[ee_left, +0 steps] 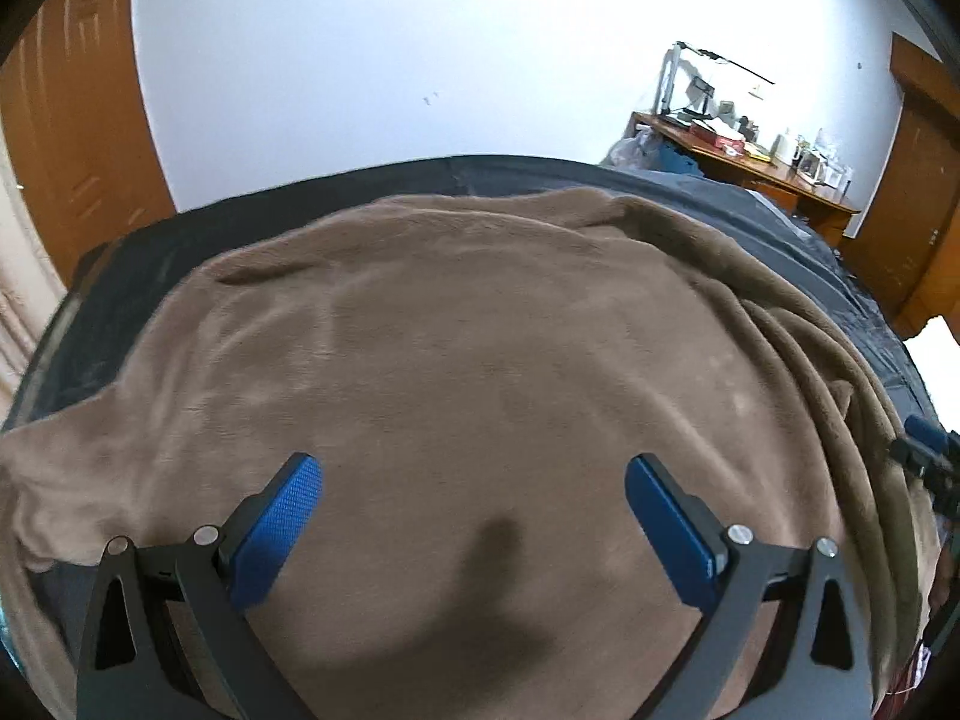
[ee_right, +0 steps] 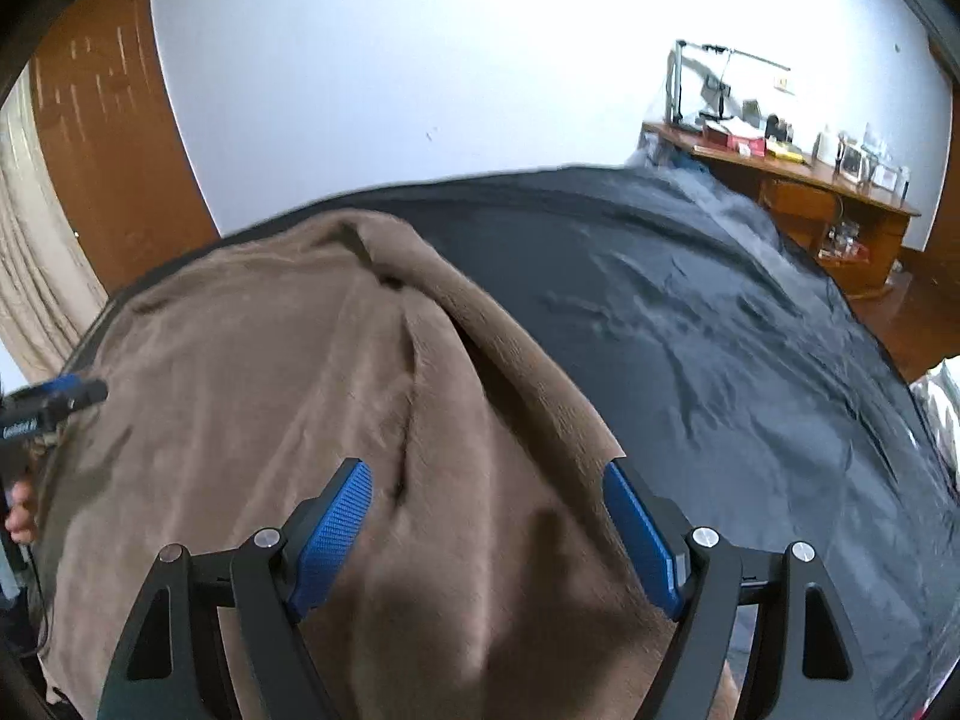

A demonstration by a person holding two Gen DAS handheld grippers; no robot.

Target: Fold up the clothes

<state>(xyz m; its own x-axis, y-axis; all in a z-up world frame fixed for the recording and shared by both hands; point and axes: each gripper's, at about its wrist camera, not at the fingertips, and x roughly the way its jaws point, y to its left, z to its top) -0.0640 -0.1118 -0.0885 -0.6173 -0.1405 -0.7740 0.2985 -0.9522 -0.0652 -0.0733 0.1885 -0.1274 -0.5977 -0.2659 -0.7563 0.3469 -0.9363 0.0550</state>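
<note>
Brown fleece garment [ee_left: 468,360] is lying spread across a bed covered in a dark sheet [ee_right: 720,330], filling the centre and lower part of both views. Its far edge is resting near the far side of the bed. Along its right side, several long folds are bunching together in the left wrist view, and a raised ridge is running down the cloth in the right wrist view.

Left gripper [ee_left: 474,513] is hovering above the cloth with its blue fingers [ee_left: 282,525] standing wide apart and nothing between them. Right gripper [ee_right: 489,531] is likewise hanging open and empty over the garment's right edge, where brown cloth is meeting dark sheet.

Judgement: the fold is between grasps; no edge is being held. The next move is calling for both grippers to descend and pinch an edge or corner each, probably after the bunched right side is smoothed.

Surroundings: a white wall [ee_left: 420,48] is standing behind the bed; wooden doors [ee_left: 66,138] are showing at upper left, and a cluttered wooden worktop [ee_right: 810,174] at upper right.
</note>
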